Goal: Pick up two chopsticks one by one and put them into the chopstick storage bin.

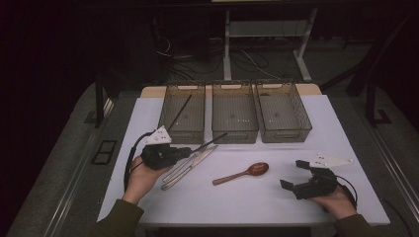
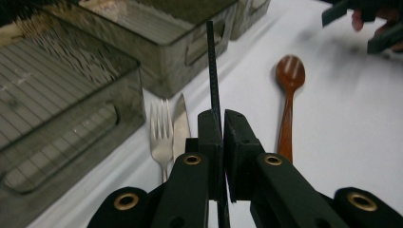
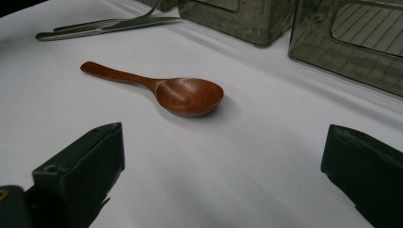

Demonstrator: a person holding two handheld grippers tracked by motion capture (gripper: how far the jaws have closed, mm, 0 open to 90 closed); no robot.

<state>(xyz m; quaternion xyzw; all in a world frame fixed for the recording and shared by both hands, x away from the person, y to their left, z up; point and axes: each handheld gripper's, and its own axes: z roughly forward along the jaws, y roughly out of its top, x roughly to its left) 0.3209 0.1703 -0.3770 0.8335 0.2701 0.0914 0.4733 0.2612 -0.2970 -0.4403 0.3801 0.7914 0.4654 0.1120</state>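
Observation:
My left gripper (image 1: 189, 151) is shut on a thin black chopstick (image 1: 210, 142) whose far end points toward the middle bin; in the left gripper view the chopstick (image 2: 212, 71) rises straight out from between the closed jaws (image 2: 222, 118). Below it on the white table lie a metal fork (image 2: 161, 128) and a knife (image 2: 180, 121) side by side. A brown wooden spoon (image 1: 244, 173) rests mid-table. My right gripper (image 1: 292, 174) stands open at the front right with nothing between its fingers, and the spoon (image 3: 185, 95) lies ahead of it (image 3: 223, 137).
Three clear plastic bins stand in a row at the back: left bin (image 1: 173, 134) with another black chopstick (image 1: 180, 112) leaning in it, middle bin (image 1: 234, 136) and right bin (image 1: 284, 134). The table's front edge (image 1: 247, 223) runs just before my hands.

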